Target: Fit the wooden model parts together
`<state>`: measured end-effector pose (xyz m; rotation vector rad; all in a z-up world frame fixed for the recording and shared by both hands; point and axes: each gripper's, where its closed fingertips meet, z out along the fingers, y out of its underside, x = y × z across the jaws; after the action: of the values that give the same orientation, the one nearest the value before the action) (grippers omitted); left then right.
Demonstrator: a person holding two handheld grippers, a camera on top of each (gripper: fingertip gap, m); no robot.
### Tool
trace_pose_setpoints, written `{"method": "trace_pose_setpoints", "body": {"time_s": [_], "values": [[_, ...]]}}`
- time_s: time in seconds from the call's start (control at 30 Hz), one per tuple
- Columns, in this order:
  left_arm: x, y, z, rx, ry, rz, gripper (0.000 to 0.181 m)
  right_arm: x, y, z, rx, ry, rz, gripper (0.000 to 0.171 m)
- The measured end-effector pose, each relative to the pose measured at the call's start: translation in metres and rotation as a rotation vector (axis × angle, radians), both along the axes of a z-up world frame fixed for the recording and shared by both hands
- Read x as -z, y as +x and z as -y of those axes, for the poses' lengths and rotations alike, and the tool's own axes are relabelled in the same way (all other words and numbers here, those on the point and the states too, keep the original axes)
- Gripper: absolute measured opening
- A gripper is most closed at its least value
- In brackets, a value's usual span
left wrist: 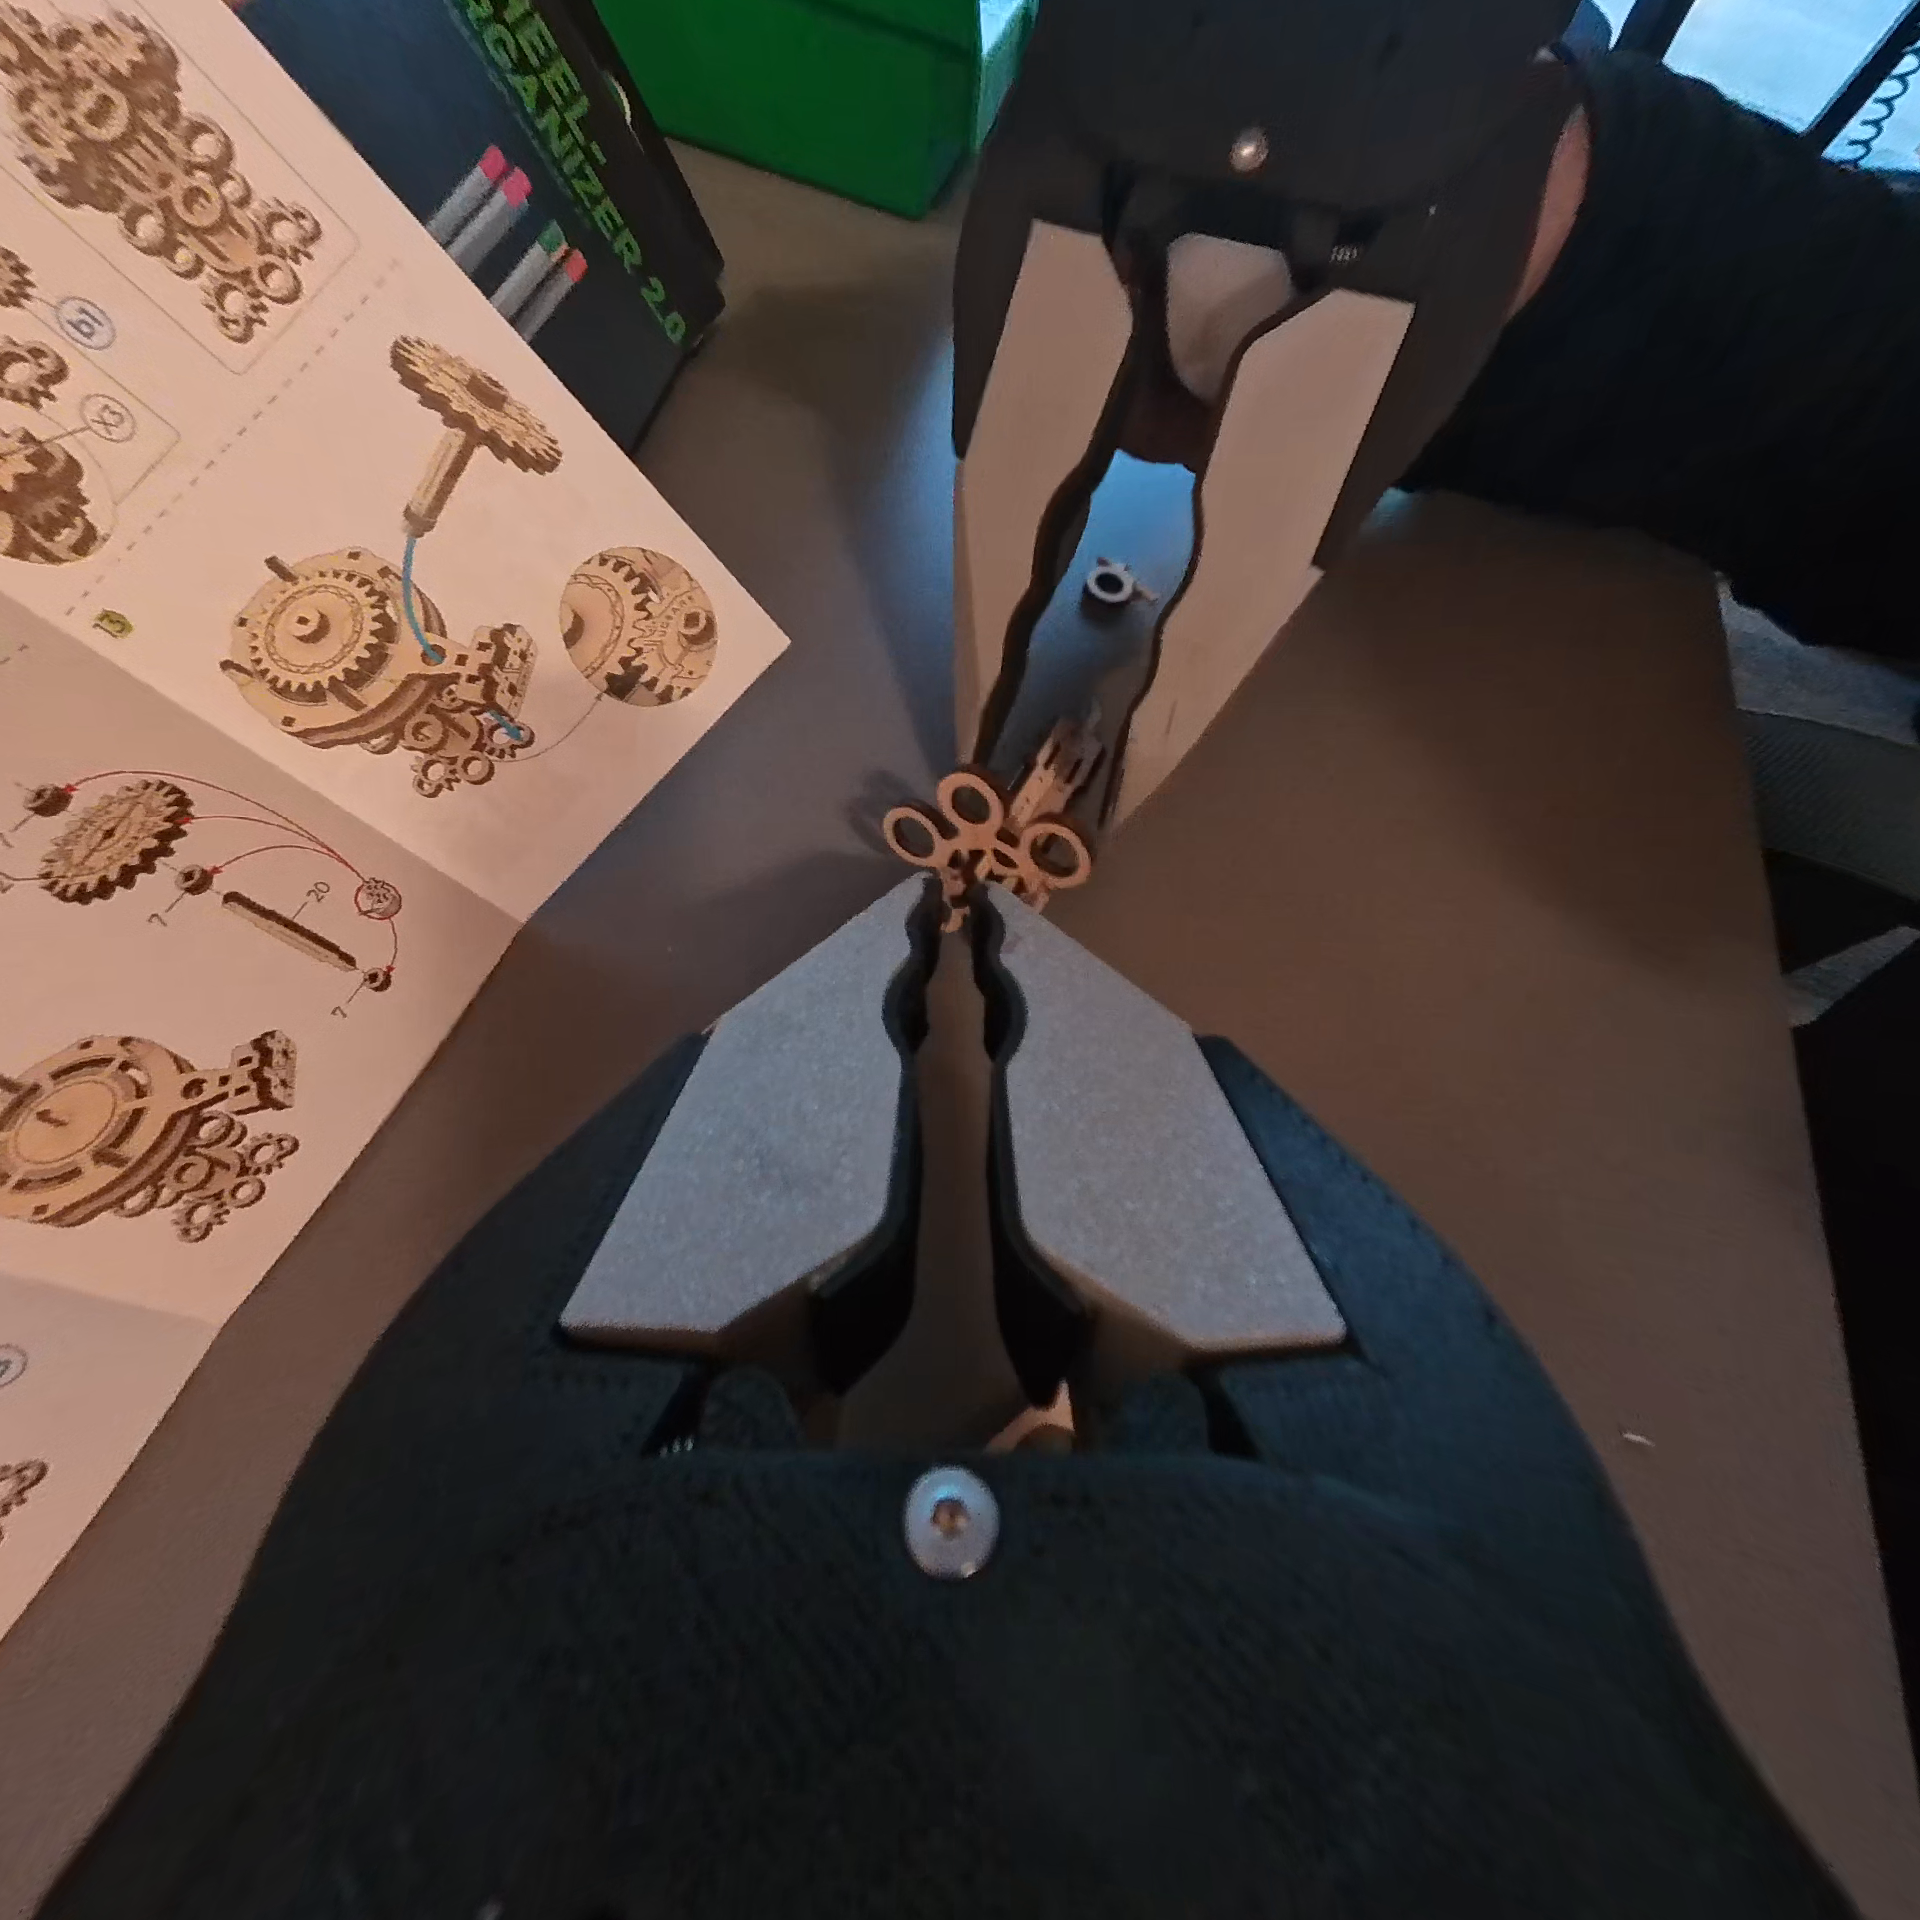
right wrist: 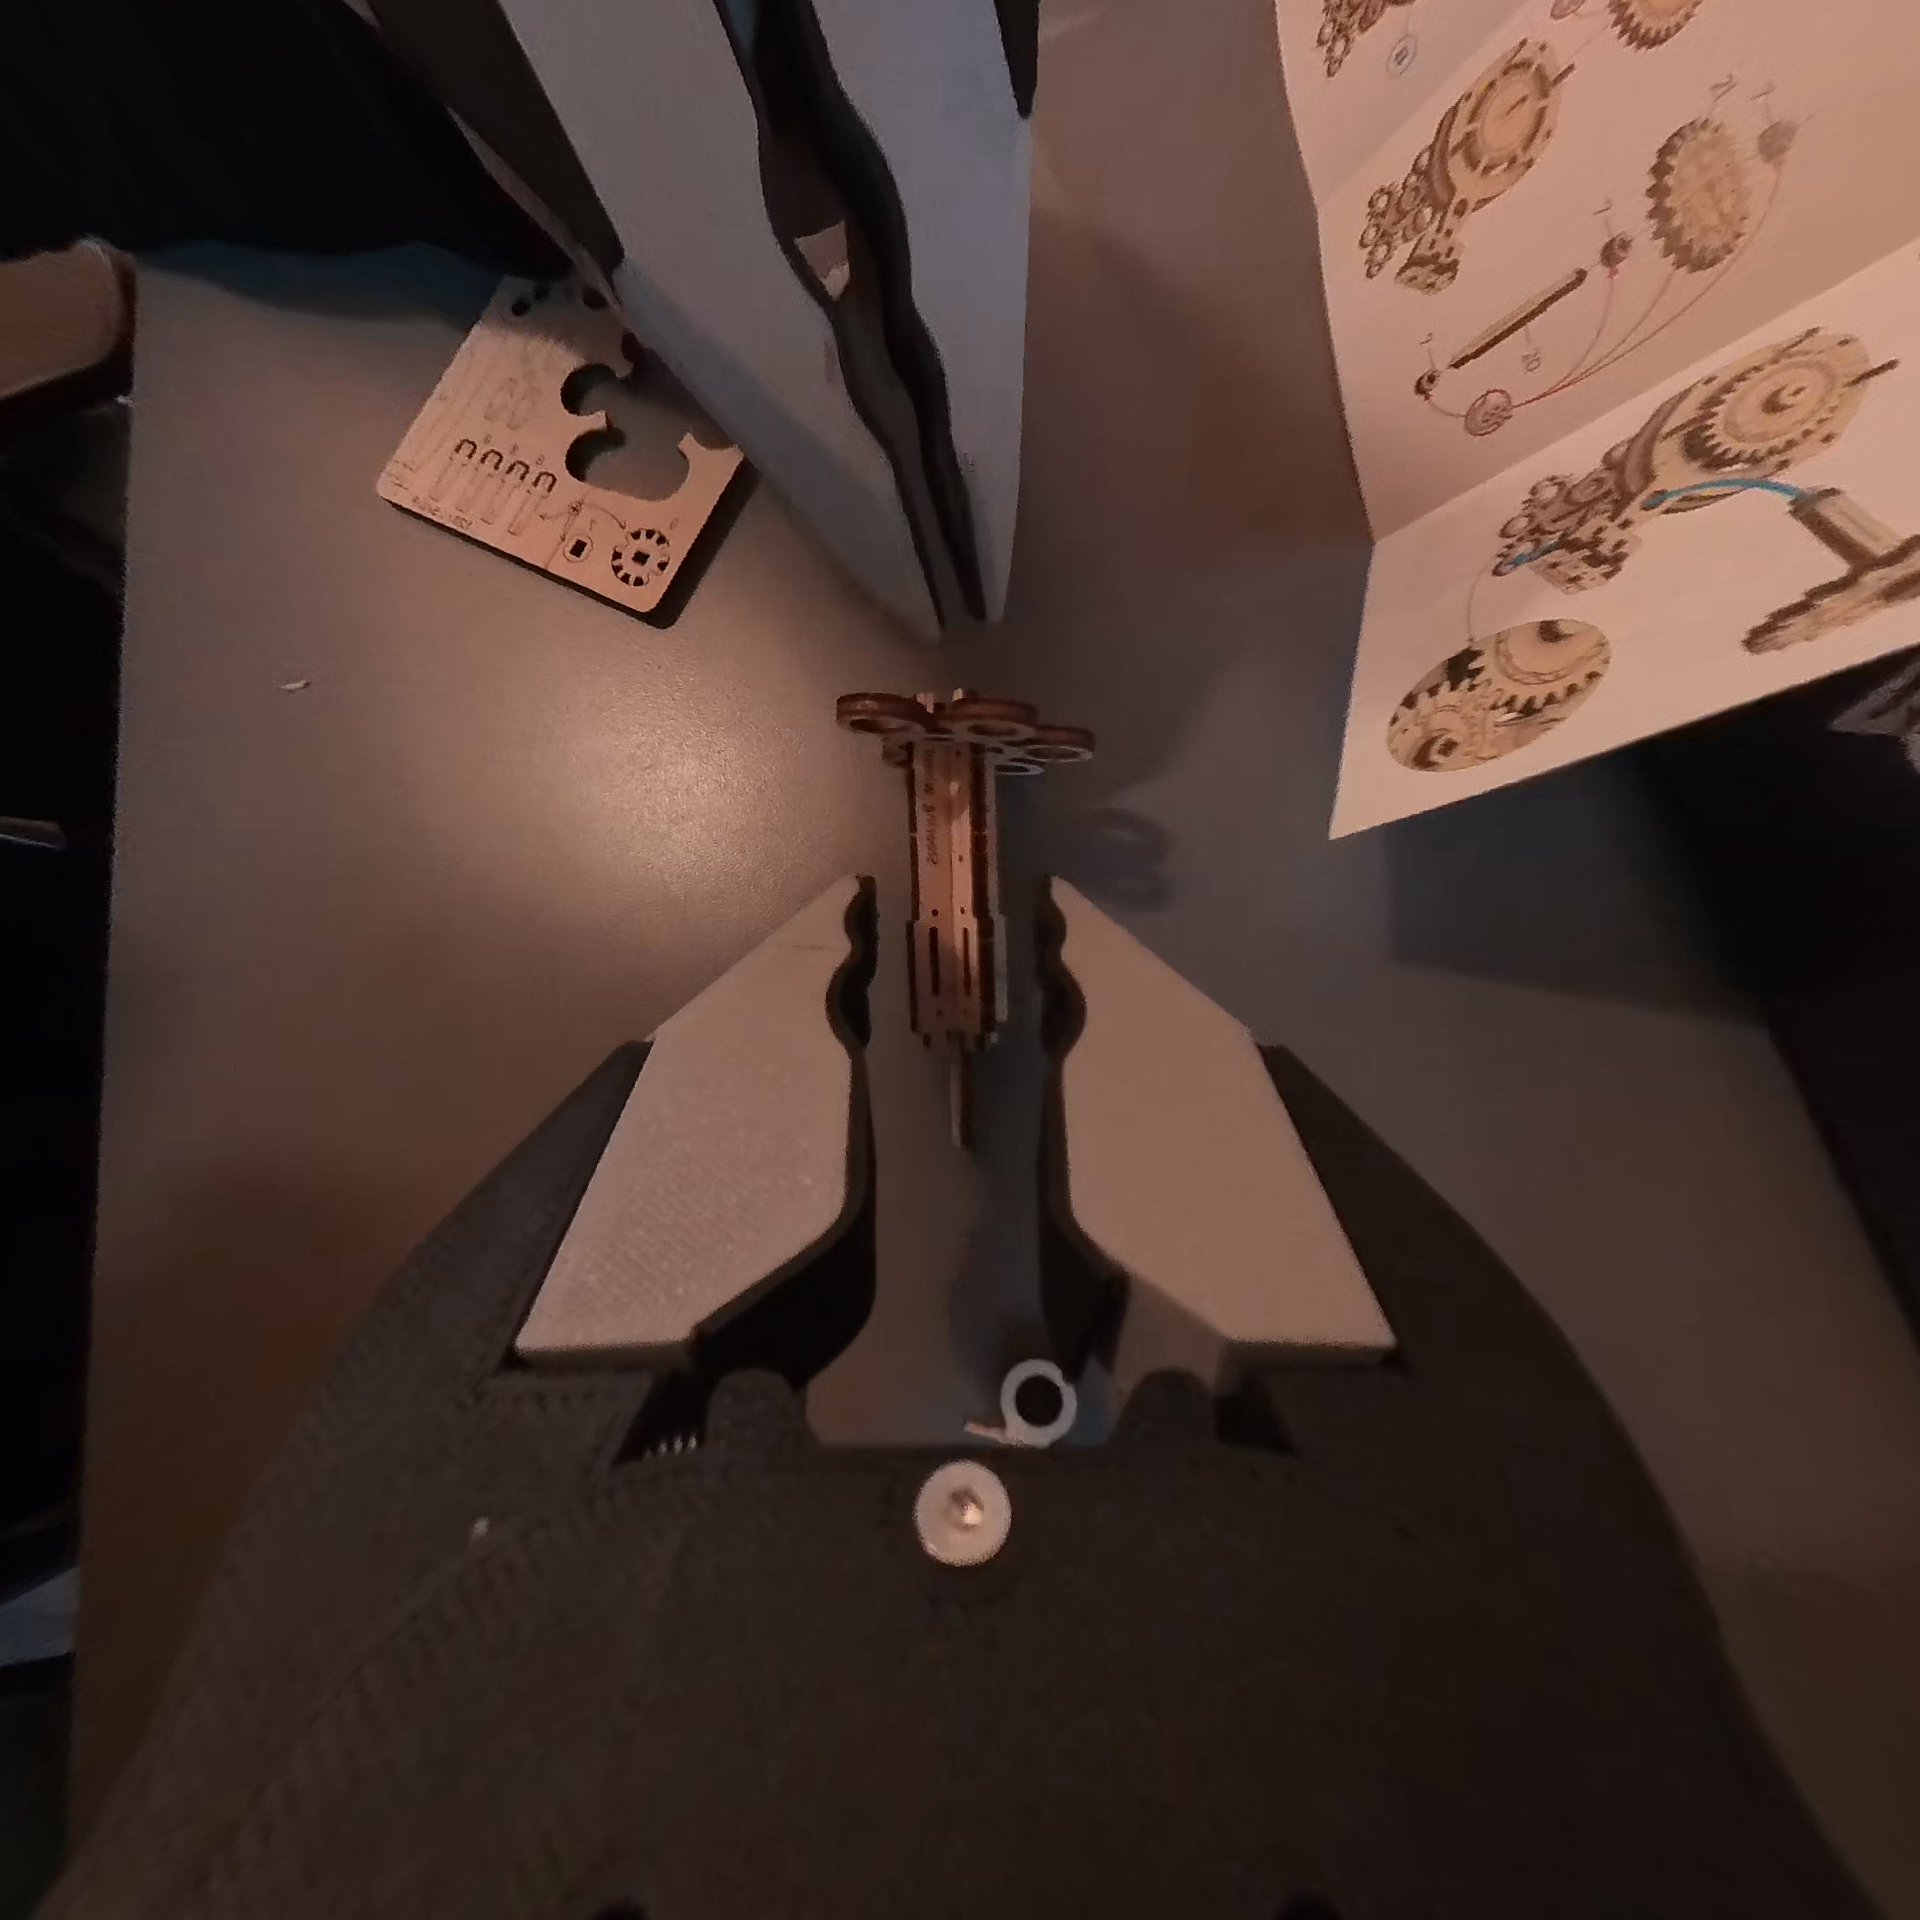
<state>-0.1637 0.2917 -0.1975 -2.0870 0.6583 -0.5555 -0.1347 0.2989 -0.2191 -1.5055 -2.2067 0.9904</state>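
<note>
The wooden ring-lobed assembly point(left wrist: 987, 836) hangs between the two tools, just ahead of the left gripper point(left wrist: 961, 904), whose fingertips are pressed together on its lower tab. The right gripper point(right wrist: 956, 894) stands spread around the slotted wooden stem point(right wrist: 951, 935), neither finger visibly touching. Thin laser-cut plywood like this looks light, stiff and brittle, especially at the rings, so the solid stem seems the safer hold. A small white ring point(right wrist: 1034, 1403) lies beneath the right gripper's base

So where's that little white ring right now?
The white ring lies on the grey table, low in the right wrist view, between the bases of the right tool's fingers.
</note>
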Motion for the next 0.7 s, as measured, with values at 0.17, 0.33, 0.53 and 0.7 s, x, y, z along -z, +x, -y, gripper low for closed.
{"method": "trace_pose_setpoints", "body": {"time_s": [0.17, 0.33, 0.53, 0.7], "values": [[-0.016, -0.004, 0.0, -0.021, 0.04, 0.022, 0.005, -0.03, 0.001, -0.012, 0.033, -0.052, -0.105, 0.028], [-0.045, -0.004, 0.008, -0.018, 0.107, 0.044, 0.017, -0.063, -0.002, -0.043, 0.154, -0.112, -0.271, 0.034], [-0.084, -0.015, 0.036, -0.038, 0.231, 0.105, 0.055, -0.084, -0.004, -0.078, 0.317, -0.159, -0.441, 0.042], [-0.07, -0.043, 0.063, -0.168, 0.247, 0.023, 0.061, -0.089, 0.005, -0.094, 0.418, -0.186, -0.496, 0.052]]}}
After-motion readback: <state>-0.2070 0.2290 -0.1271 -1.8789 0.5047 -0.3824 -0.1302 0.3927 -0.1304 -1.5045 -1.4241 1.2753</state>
